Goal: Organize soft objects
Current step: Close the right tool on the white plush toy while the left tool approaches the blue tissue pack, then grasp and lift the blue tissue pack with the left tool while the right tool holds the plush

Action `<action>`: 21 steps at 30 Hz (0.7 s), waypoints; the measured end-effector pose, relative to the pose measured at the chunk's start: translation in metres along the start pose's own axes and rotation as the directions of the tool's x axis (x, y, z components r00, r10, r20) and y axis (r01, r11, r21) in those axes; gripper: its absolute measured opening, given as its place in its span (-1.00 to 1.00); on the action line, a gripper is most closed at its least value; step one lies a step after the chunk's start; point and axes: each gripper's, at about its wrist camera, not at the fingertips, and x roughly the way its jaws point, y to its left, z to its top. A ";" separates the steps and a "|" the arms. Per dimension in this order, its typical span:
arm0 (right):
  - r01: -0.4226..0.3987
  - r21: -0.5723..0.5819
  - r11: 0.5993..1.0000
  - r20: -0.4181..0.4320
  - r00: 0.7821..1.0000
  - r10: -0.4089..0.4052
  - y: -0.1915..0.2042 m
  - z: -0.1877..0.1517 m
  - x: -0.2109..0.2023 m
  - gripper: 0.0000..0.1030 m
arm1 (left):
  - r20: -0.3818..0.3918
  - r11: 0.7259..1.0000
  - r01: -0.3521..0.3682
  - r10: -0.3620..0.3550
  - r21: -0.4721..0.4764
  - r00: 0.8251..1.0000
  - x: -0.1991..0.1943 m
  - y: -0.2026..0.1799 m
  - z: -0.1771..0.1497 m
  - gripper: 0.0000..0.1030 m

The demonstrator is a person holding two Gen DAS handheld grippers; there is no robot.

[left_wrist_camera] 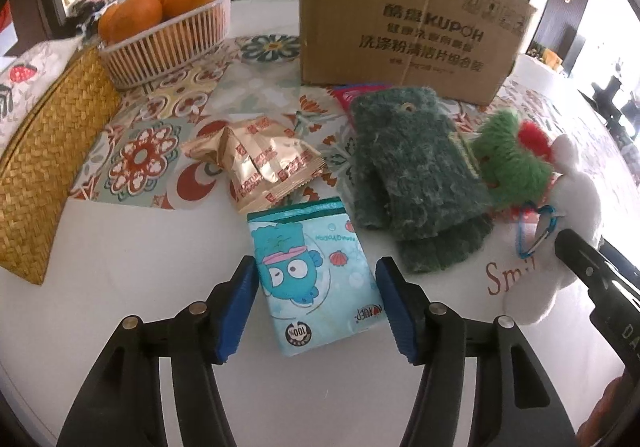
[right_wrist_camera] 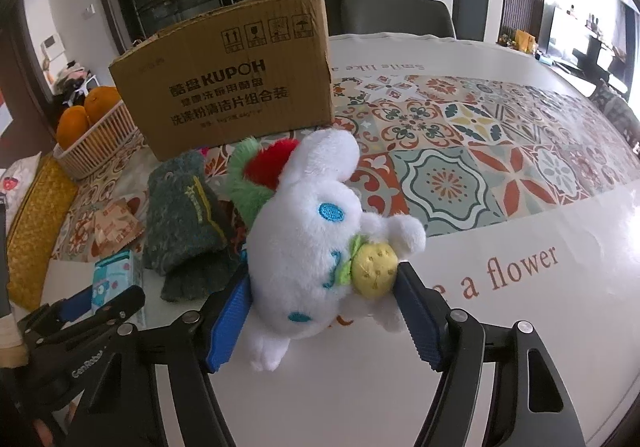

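A blue cartoon tissue pack [left_wrist_camera: 312, 279] lies on the white tablecloth between the open pads of my left gripper [left_wrist_camera: 316, 307], not squeezed. Dark green fuzzy gloves [left_wrist_camera: 416, 175] lie behind it, beside a green and red plush [left_wrist_camera: 512, 159]. A white plush bunny [right_wrist_camera: 308, 239] holding a yellow fruit lies between the pads of my right gripper [right_wrist_camera: 320, 319], whose jaws stand wide around it without pressing. The bunny also shows at the right edge of the left wrist view [left_wrist_camera: 568, 199], and the gloves [right_wrist_camera: 184, 215] and tissue pack [right_wrist_camera: 114, 275] in the right wrist view.
A brown cardboard box [left_wrist_camera: 400, 19] stands behind the soft things. Gold snack packets [left_wrist_camera: 260, 163] lie left of the gloves. A white basket of oranges [left_wrist_camera: 168, 35] and a woven straw pouch [left_wrist_camera: 44, 175] sit at the left. A patterned tablecloth [right_wrist_camera: 480, 151] stretches right.
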 end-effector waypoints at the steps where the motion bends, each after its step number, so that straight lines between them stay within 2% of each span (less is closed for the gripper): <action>1: 0.001 0.001 1.000 0.002 1.000 -0.001 -0.001 -0.001 -0.001 0.37 | 0.011 1.000 -0.001 0.001 0.010 1.000 -0.003 -0.001 0.000 0.15; 6: -0.014 0.013 1.000 0.011 1.000 0.013 -0.004 -0.004 -0.009 0.35 | 0.058 0.999 0.019 -0.022 0.047 0.998 -0.020 -0.002 0.001 0.15; 19: -0.063 -0.030 0.998 0.125 0.990 0.067 0.007 0.008 -0.053 0.35 | 0.161 0.988 0.082 -0.102 0.128 0.982 -0.065 -0.005 0.021 0.10; 20: -0.069 -0.036 0.997 0.134 0.988 0.073 0.009 0.011 -0.056 0.35 | 0.171 0.987 0.084 -0.107 0.135 0.979 -0.069 -0.005 0.024 0.00; 21: -0.073 -0.041 0.997 0.141 0.987 0.078 0.010 0.013 -0.058 0.35 | 0.180 0.987 0.081 -0.106 0.141 0.978 -0.071 -0.005 0.027 -0.20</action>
